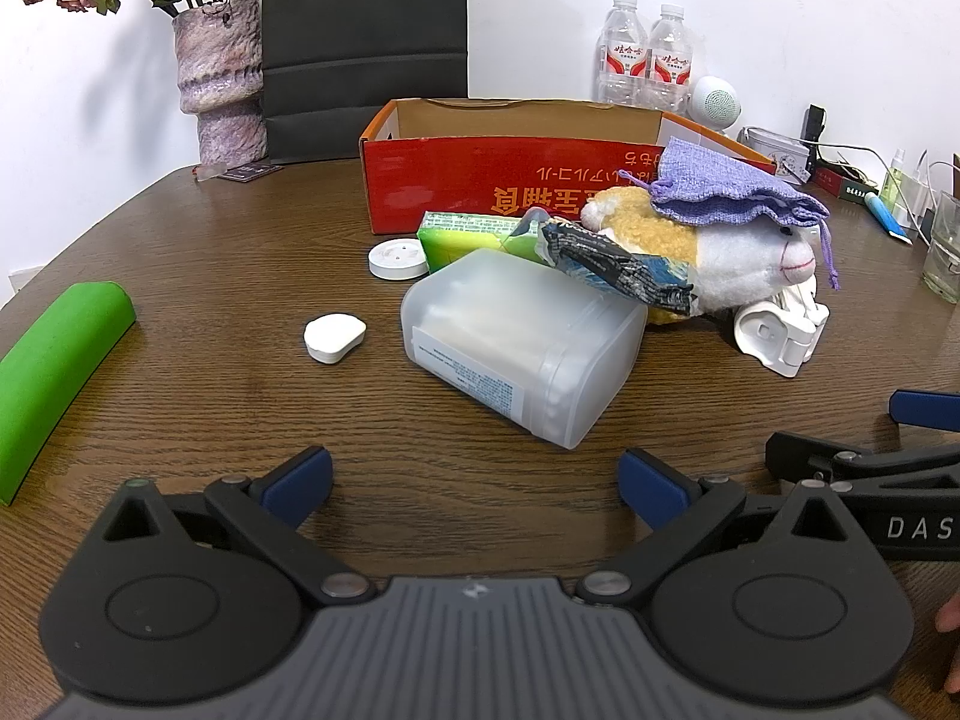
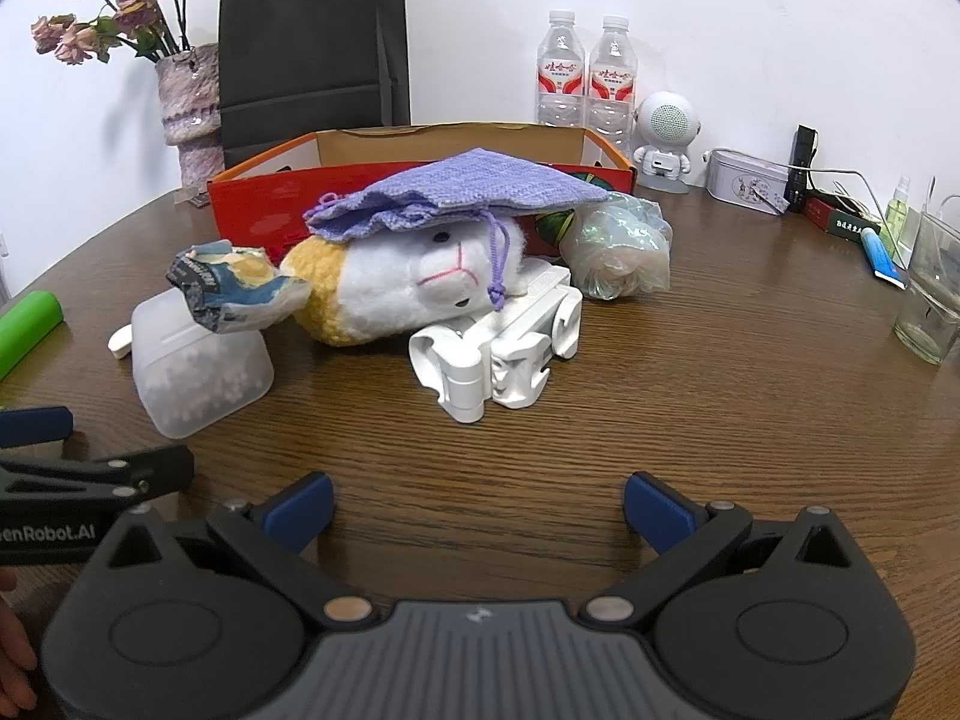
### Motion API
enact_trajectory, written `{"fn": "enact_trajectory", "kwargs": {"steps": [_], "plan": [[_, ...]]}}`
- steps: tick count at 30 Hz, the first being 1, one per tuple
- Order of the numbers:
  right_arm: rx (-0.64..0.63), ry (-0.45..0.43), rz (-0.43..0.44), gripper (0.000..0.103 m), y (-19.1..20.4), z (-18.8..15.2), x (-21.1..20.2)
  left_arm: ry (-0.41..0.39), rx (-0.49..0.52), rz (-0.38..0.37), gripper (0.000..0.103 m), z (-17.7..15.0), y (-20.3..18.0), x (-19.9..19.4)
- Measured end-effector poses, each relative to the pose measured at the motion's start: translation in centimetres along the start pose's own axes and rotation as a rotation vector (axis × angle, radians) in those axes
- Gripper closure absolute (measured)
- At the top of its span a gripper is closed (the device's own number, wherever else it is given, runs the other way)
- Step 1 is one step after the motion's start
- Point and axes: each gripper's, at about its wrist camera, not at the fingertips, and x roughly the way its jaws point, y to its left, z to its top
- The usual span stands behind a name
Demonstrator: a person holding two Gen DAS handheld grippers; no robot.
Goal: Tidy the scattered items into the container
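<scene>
Brown wood-grain table point(image 1: 210, 276) fills both views, backed by a white wall, a black paper bag point(image 1: 365, 42) and a vase of dried roses point(image 1: 221, 78). At the far side stands the red cardboard box point(image 1: 480, 180), the container for the task; what shows of its inside looks bare, though the near wall hides most of the floor.

Nothing seems to have been tidied yet — the clutter lies on the table in front of the box. A frosted plastic tub point(image 1: 516, 348) lies nearest, with a crumpled snack wrapper point(image 1: 618, 264) resting on its far edge. Behind it are a green carton point(image 1: 462, 237) and a round white disc point(image 1: 397, 259); a small white case point(image 1: 333, 337) sits apart to the left. The plush toy point(image 2: 408, 288) lies with a purple knitted pouch point(image 2: 462, 192) draped over it, leaning on a white folding stand point(image 2: 498, 354), and a clear plastic bag point(image 2: 624, 246) sits just beside the box.

Both tools hover low over the near table, holding nothing: the left gripper point(image 1: 474, 480) has its jaws wide apart, and so does the right gripper point(image 2: 477, 507). The whole job appears still to do.
</scene>
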Motion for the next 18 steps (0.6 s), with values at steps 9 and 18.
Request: {"fn": "enact_trajectory", "kwargs": {"steps": [9, 18], "plan": [[0.001, -0.001, -0.002, 0.000, 0.2, -0.1, 0.1, 0.000, 0.001, -0.002, 0.000, 0.0, 0.0, 0.0], [-0.015, 0.020, 0.028, 0.000, 0.1, 0.1, 0.1, -0.049, 0.007, -0.050, 0.000, 0.6, 0.8, -1.3]]}}
